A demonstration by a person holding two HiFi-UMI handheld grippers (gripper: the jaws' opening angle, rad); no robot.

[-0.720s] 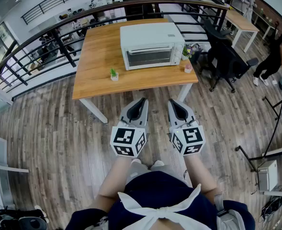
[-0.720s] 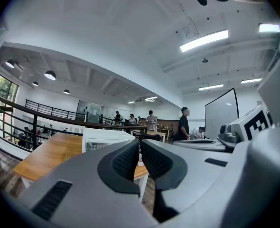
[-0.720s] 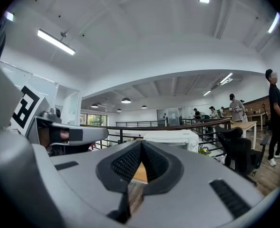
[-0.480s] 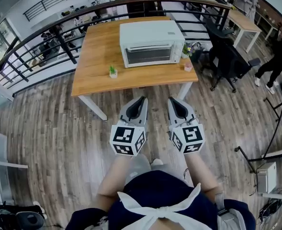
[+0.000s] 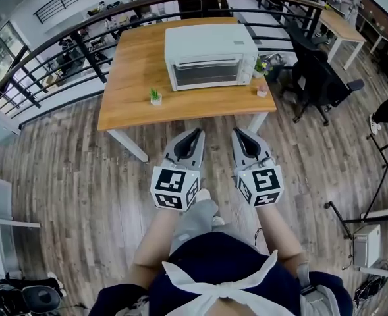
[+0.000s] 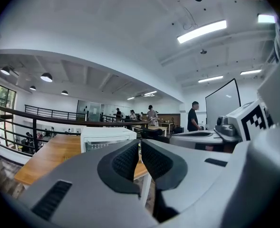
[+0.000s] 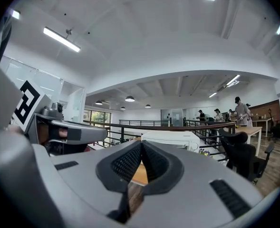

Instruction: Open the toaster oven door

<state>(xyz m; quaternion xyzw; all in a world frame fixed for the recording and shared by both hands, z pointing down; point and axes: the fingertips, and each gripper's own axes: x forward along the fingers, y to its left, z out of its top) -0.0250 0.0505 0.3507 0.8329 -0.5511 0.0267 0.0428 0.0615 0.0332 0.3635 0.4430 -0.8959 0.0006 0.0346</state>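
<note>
Left gripper (image 5: 195, 132) is closed and empty: its fingers (image 6: 125, 161) meet at the tips with nothing between them. Right gripper (image 5: 238, 132) is also closed and empty, pads (image 7: 128, 163) pressed together, nothing gripped. Both are held level, side by side and a little apart, over the wood floor (image 5: 68, 170) just short of the table (image 5: 131, 78). Their marker cubes (image 5: 175, 188) sit at the back, toward the person. The oven (image 5: 210, 56) is well ahead of both sets of fingertips, on the far half of the tabletop, roughly in line with the gap between the two grippers. Its door (image 5: 205, 75) is shut and faces the fingers. Neither gripper touches the oven or the table. A small green plant (image 5: 155, 98) stands on the near table edge, ahead and left of the left fingertips. A pink pot (image 5: 262, 91) is at the near right corner, ahead and slightly right of the right fingertips. A flower pot (image 5: 259, 66) stands just beside the oven's right side. A black chair (image 5: 319, 84) is off to the right of the right fingers, beyond the table end. A dark railing (image 5: 82, 48) curves behind the table, far past the fingertips. The person's knee (image 5: 195, 217) shows below and behind the left gripper.
</note>
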